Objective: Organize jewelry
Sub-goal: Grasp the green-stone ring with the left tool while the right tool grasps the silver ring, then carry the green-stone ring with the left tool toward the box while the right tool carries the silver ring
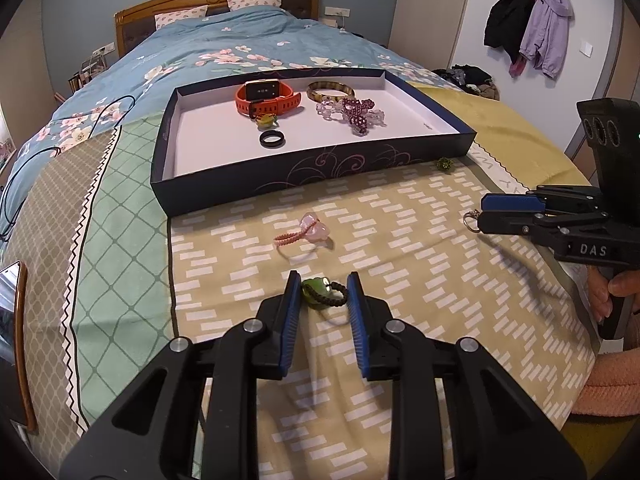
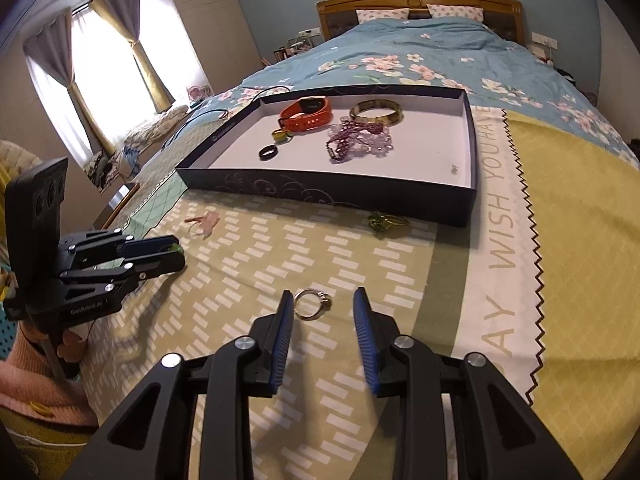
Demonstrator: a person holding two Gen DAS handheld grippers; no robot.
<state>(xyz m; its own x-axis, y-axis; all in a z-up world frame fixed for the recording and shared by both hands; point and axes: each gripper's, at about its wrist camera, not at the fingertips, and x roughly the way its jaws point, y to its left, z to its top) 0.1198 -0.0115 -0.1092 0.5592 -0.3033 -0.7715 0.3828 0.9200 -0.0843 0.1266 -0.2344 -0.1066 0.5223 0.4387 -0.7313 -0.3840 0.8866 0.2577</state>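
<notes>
A dark shallow box (image 1: pixel 280 184) (image 2: pixel 360 196) lies on the bed and holds an orange watch (image 1: pixel 268 98), a bangle (image 1: pixel 330 90), purple beads (image 1: pixel 356 114), a black ring (image 1: pixel 273 139) and a small green ring (image 1: pixel 266 120). My left gripper (image 1: pixel 323 290) is open around a green stone ring with a black band (image 1: pixel 320 294) on the blanket. My right gripper (image 2: pixel 322 304) is open around a silver ring (image 2: pixel 311 304). A pink ring (image 1: pixel 308 232) (image 2: pixel 204 222) and a green ring (image 1: pixel 445 164) (image 2: pixel 384 222) lie loose in front of the box.
The patterned blanket (image 1: pixel 400 240) covers the near end of the bed; a blue floral duvet (image 1: pixel 224 48) covers the far part. A black cable (image 1: pixel 60 148) lies at the left. Coats (image 1: pixel 528 32) hang on the right wall. A curtained window (image 2: pixel 96 72) is at the left.
</notes>
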